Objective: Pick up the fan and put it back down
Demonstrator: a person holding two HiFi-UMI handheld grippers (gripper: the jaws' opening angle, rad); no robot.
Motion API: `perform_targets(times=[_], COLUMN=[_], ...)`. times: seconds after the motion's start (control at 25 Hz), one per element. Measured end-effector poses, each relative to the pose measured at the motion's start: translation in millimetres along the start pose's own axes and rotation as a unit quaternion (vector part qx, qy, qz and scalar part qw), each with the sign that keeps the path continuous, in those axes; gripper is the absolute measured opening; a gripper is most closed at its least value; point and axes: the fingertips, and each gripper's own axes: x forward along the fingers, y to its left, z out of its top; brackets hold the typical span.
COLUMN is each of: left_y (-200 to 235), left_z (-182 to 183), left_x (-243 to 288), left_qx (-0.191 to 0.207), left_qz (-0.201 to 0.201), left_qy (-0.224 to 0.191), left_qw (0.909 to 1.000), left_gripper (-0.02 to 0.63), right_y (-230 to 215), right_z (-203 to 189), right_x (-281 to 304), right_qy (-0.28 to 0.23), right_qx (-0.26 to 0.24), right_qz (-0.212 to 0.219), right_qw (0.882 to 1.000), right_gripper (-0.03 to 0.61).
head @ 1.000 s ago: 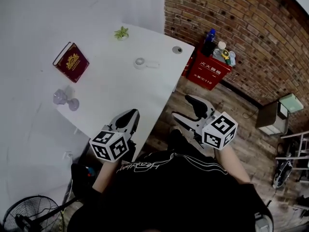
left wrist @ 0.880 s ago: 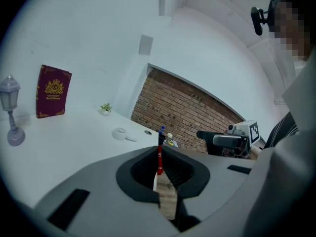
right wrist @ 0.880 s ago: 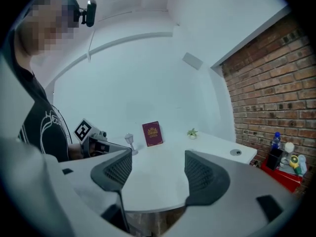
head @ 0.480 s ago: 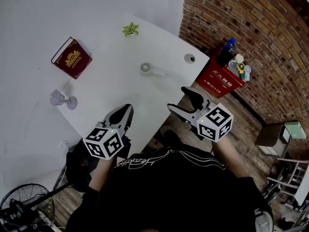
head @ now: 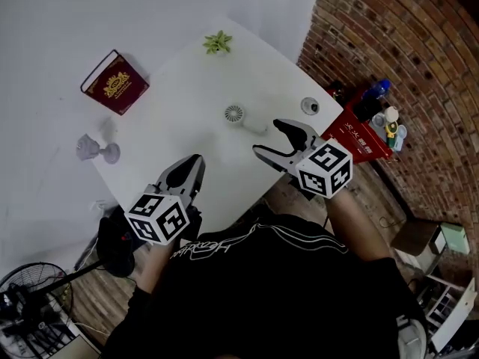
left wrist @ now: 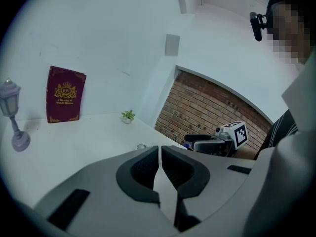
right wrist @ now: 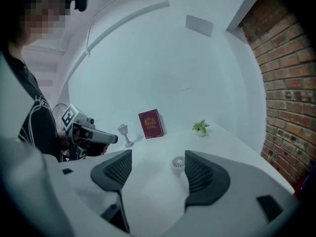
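A small white hand fan (head: pixel 236 115) lies flat on the white table (head: pixel 187 133), its round grille toward the wall and its handle pointing right. My right gripper (head: pixel 272 139) hovers open over the table's near right part, a short way from the fan's handle; in the right gripper view the fan (right wrist: pixel 178 163) shows between the spread jaws, still some way ahead. My left gripper (head: pixel 187 170) is shut and empty above the table's near edge. In the left gripper view only a sliver of the fan (left wrist: pixel 142 146) shows above the closed jaws (left wrist: pixel 160 163).
A maroon book (head: pixel 114 82) stands at the wall, a small lamp-shaped ornament (head: pixel 96 150) to its left and a little potted plant (head: pixel 218 43) at the far corner. A red box (head: pixel 358 134) sits by the brick wall. A floor fan (head: pixel 30 305) stands lower left.
Both grippers have moved forward over the table. The right gripper has come from beyond the table's edge to near the fan's handle, still open. The left stays shut.
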Motion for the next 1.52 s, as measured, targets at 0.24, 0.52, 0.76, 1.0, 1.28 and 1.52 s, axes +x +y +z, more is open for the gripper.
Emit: perform_targets(times=[0.24, 0.52, 0.76, 1.0, 1.28, 1.52], left_y=[15, 33, 48, 54, 63, 67], left_z=[6, 5, -3, -11, -21, -23], left_x=[0, 1, 3, 1, -4, -6], left_qx=[-0.014, -0.034, -0.056, -0.071, -0.088, -0.093], left_qz=[0.040, 0.079, 0.102, 0.116, 0.130, 0.136], left_qy=[-0.017, -0.037, -0.052, -0.058, -0.061, -0.065], left_qw=[0.9990, 0.9956, 0.9919, 0.9890, 0.9857, 0.9841], left_gripper=[0.043, 0.043, 0.043, 0.043, 0.043, 0.043], right_y=[-24, -47, -59, -68, -70, -74], right_z=[-13, -43, -67, -93, -107, -110], right_x=[39, 78, 101, 120, 133, 138], right_qy=[0.048, 0.113, 0.166, 0.215, 0.243, 0.247], right_qx=[-0.009, -0.023, -0.062, -0.091, -0.109, -0.120], right_qz=[0.032, 0.040, 0.047, 0.047, 0.047, 0.035], right_qw=[0.998, 0.993, 0.983, 0.971, 0.963, 0.961], right_gripper=[0.322, 0.322, 0.321, 0.318, 0.297, 0.240])
